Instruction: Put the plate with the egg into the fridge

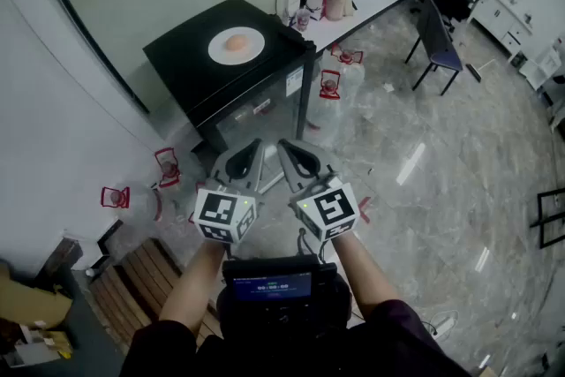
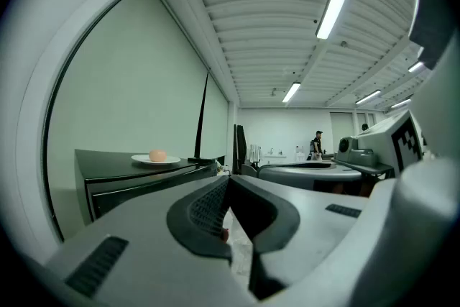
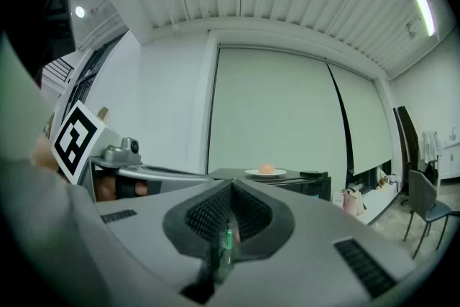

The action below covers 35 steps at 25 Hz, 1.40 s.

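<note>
Head view: plate [image 1: 236,56] with egg [image 1: 237,42] untouched mid-top of fridge [image 1: 181,59]; my left gripper [image 1: 250,154] and right gripper [image 1: 296,156], closed and empty, well short; every step remains.

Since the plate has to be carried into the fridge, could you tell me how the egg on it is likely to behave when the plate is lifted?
The egg is rounded and lies loose on the plate, so it will probably roll if the plate tilts. The plate looks flat and shallow, so its rim may not stop it.
</note>
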Tool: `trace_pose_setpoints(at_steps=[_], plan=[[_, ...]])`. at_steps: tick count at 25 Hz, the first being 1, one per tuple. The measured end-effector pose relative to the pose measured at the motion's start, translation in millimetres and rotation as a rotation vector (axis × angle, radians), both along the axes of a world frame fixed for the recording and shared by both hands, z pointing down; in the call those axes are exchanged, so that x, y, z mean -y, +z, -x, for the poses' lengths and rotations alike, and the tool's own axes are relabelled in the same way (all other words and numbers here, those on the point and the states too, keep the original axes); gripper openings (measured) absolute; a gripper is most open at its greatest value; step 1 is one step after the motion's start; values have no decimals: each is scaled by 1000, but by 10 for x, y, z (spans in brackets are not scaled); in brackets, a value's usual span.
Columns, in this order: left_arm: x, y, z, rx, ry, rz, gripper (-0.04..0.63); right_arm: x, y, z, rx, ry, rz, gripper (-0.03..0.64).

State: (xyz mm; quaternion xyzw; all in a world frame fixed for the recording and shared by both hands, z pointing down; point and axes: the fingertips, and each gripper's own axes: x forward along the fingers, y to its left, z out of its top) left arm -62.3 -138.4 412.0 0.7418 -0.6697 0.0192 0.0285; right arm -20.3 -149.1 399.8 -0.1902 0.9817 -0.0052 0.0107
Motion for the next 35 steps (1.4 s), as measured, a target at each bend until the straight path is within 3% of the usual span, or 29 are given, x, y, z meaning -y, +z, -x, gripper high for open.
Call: trace_pose_setpoints(at_steps=[6,12,15,20,25,31,35], plan=[[-10,25,-43,3,-4,12,9,4,-8,-8,22,0,-32,8],[-104,72,13,4,-63,8,9,-43,39,-23,-1,36,-41,9],[-208,183,131,7,-91,17,9,-105,197,28,-40,66,-49,11],[-427,466,561,-5,-108,53,9,-255,606,273,-95,119,20,11],[-581,720,1020,38,-32,81,9,-497,929,808,-114,194,64,11],[-740,865,1453,104,127,76,9,-722,1202,1326,-136,388,84,11],[-816,963,1584,92,190,83,9,-793,1289,1448,-158,498,117,12]])
